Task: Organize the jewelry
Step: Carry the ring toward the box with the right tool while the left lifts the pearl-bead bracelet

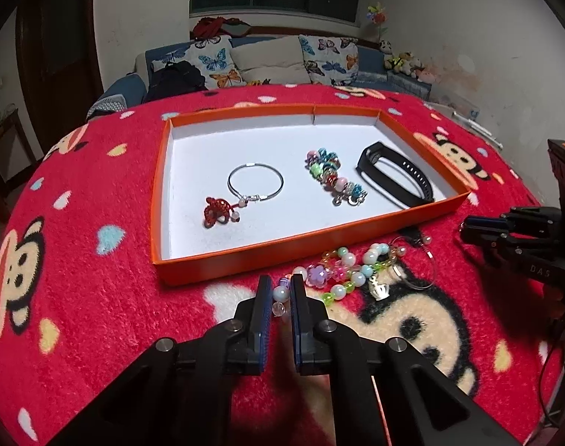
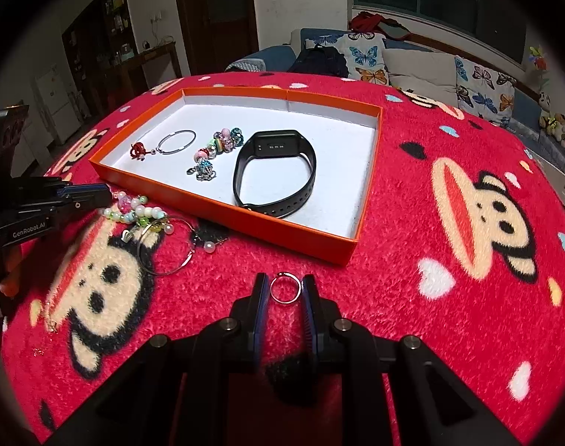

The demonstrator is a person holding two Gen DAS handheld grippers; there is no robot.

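Note:
An orange tray with a white floor holds a silver bangle with a red knot charm, a coloured charm bracelet and a black watch band. My left gripper is shut on one end of a pastel bead bracelet lying in front of the tray. A wire hoop with a crown charm lies beside the beads. My right gripper is closed around a silver ring on the cloth.
The table is covered by a red fuzzy monkey-print cloth. A thin chain lies on the cloth at the left. A sofa with butterfly pillows stands behind the table.

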